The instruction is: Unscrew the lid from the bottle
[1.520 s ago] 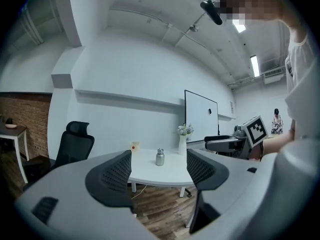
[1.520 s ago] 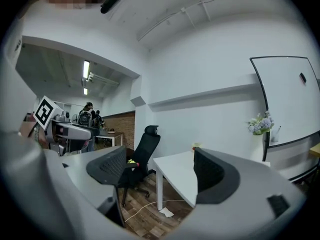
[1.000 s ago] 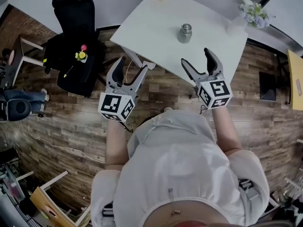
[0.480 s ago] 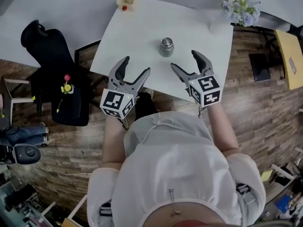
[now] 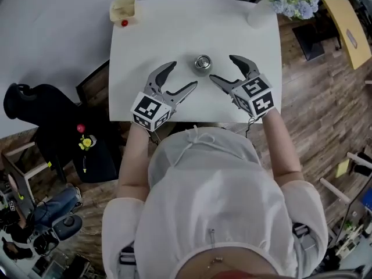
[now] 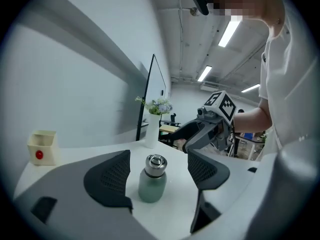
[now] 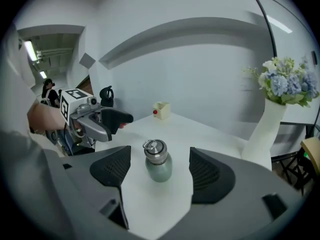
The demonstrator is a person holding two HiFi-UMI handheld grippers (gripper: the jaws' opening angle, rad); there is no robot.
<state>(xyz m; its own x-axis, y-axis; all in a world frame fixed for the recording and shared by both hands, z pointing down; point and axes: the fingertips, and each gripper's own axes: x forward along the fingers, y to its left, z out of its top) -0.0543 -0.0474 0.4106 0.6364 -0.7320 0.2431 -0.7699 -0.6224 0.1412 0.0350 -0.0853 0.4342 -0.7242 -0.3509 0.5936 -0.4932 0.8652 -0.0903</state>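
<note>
The bottle (image 6: 151, 189) has a smooth, matt grey-green body and a shiny brushed-metal lid (image 6: 155, 165), the bench (image 5: 174, 28) is smooth matt white, the left hand-held gripper (image 5: 183, 75) has dark, matt, dimpled pads (image 6: 112, 176), and the floor (image 5: 314, 97) is wood planking.

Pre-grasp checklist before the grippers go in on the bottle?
1. Bottle upright on table: ok.
2. Lid seated on the bottle: ok.
3. Left gripper open, empty, aimed at the bottle: ok.
4. Right gripper empty, its fingers closing with the bottle ahead of them, not between: not ok, probably reopen first.
5. Vase and yellow box stand well away from the bottle: ok.
6. Lid tightness: cannot tell.
</note>
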